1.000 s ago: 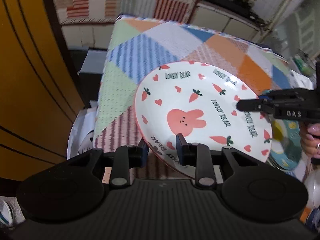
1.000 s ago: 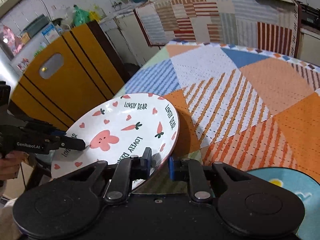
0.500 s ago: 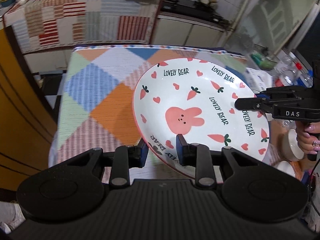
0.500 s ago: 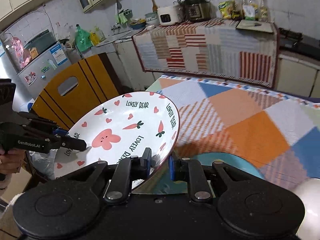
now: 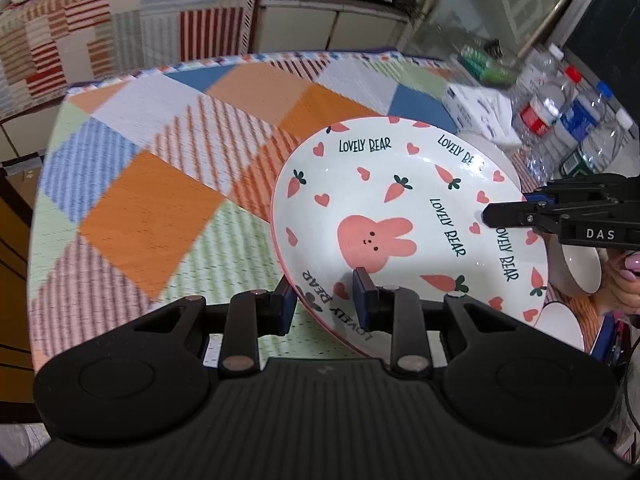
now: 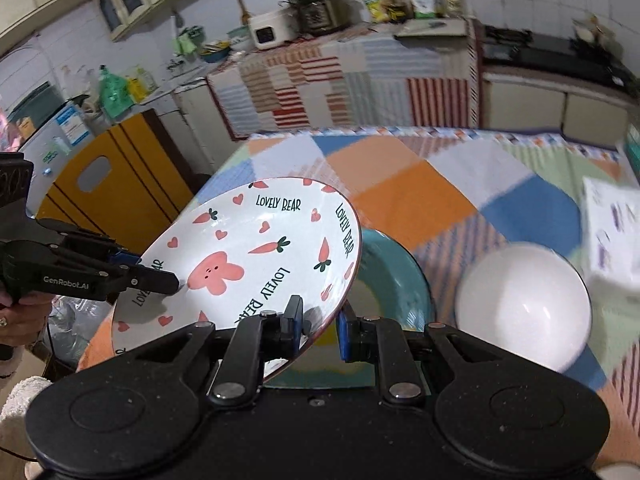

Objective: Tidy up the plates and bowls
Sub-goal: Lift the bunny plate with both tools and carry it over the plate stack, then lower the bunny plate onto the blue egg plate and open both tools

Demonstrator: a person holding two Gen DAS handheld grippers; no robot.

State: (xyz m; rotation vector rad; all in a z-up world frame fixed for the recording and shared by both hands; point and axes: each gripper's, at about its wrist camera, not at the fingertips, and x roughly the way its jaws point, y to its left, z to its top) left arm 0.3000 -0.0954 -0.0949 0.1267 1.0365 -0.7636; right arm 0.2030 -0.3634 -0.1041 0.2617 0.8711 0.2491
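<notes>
A white plate with a pink rabbit, carrots and "LOVELY BEAR" lettering (image 5: 400, 216) (image 6: 256, 264) is held tilted above the table by both grippers. My left gripper (image 5: 322, 300) is shut on its near rim; it shows in the right wrist view (image 6: 160, 280) at the plate's left edge. My right gripper (image 6: 318, 326) is shut on the opposite rim and shows in the left wrist view (image 5: 504, 216). A teal plate (image 6: 396, 276) lies under the held plate. A white bowl (image 6: 524, 304) sits to its right.
The table wears a patchwork cloth (image 5: 160, 184). Small white bowls (image 5: 580, 276) and water bottles (image 5: 576, 120) stand at the right. A white box (image 6: 612, 232) lies at the far right. A yellow cabinet (image 6: 112, 188) stands left of the table.
Both grippers have carried the plate to the right across the table. The teal plate and the white bowl have come into the right wrist view. Both grips are unchanged.
</notes>
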